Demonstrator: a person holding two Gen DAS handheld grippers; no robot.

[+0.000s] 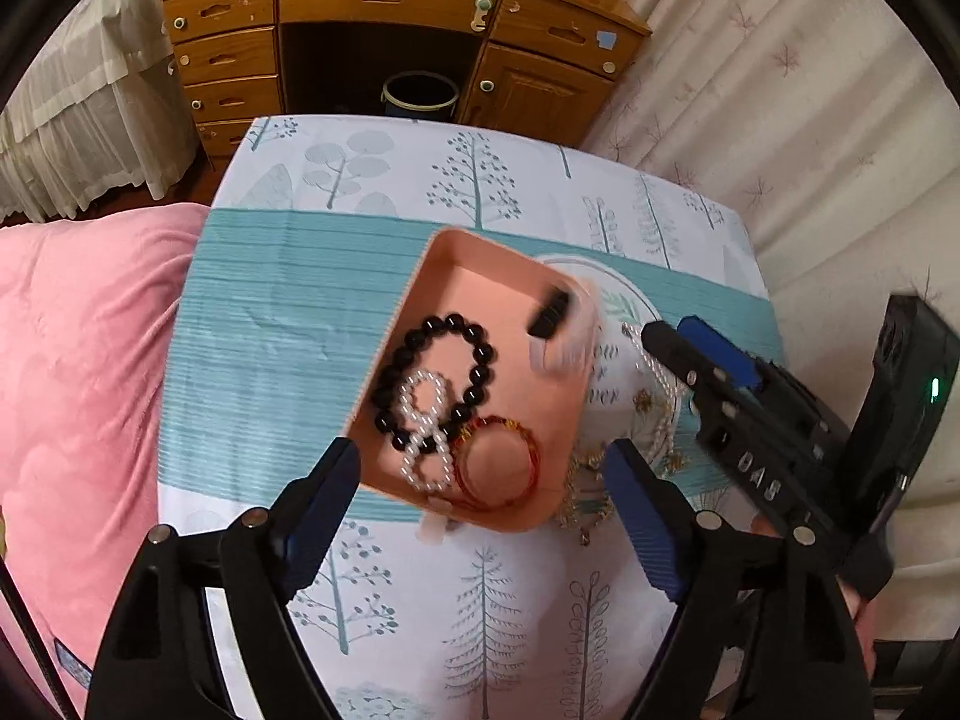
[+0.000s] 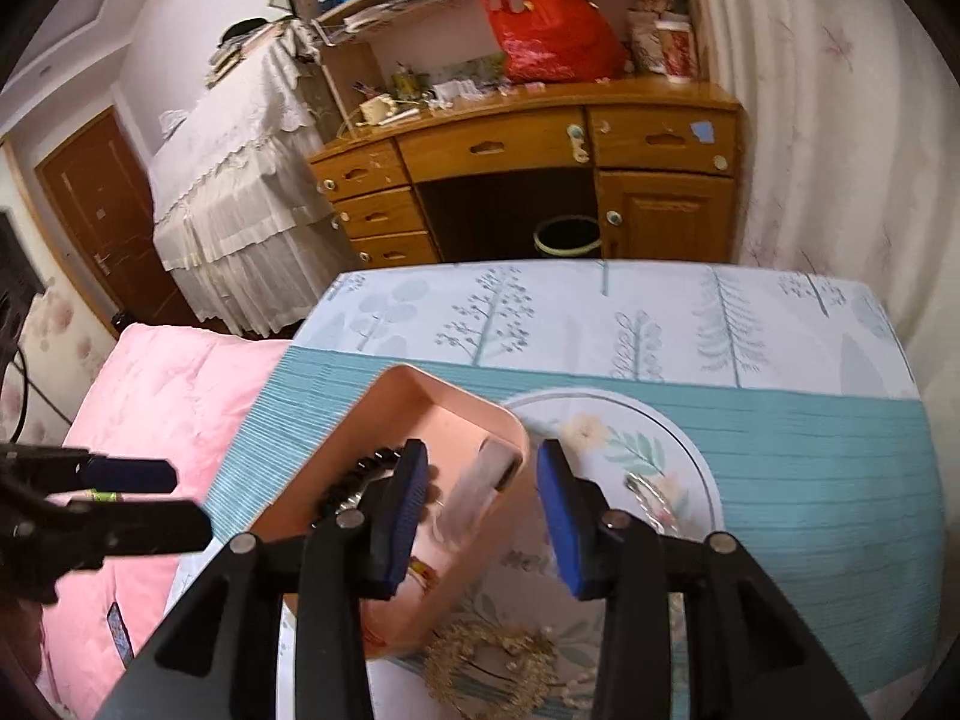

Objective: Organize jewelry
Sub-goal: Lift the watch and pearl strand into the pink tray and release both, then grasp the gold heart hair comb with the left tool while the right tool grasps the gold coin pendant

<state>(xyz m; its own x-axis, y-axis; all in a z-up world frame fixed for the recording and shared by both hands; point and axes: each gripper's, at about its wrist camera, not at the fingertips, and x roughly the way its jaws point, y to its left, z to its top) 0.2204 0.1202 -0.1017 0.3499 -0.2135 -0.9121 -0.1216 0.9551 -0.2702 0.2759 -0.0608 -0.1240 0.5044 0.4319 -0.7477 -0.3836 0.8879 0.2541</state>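
A pink tray (image 1: 456,252) (image 2: 414,378) lies on the tree-print cloth and holds a black bead bracelet (image 1: 420,336), a pearl bracelet (image 1: 423,441) and a red cord bracelet (image 1: 528,450). A small clear bag with a dark piece (image 1: 555,330) (image 2: 477,492) shows blurred at the tray's right side. My left gripper (image 1: 483,462) (image 2: 180,501) is open, its fingers either side of the tray's near end. My right gripper (image 2: 483,468) (image 1: 672,333) is open above the blurred bag, pads off it. A pearl necklace (image 1: 657,375) (image 2: 648,489) and gold jewelry (image 1: 585,501) (image 2: 498,666) lie on the cloth beside the tray.
A pink quilt (image 1: 78,360) lies left of the table. Beyond the table's far edge stands a wooden desk (image 1: 384,0) with drawers and a dark bin (image 1: 420,96) under it. A curtain (image 1: 780,90) hangs on the right.
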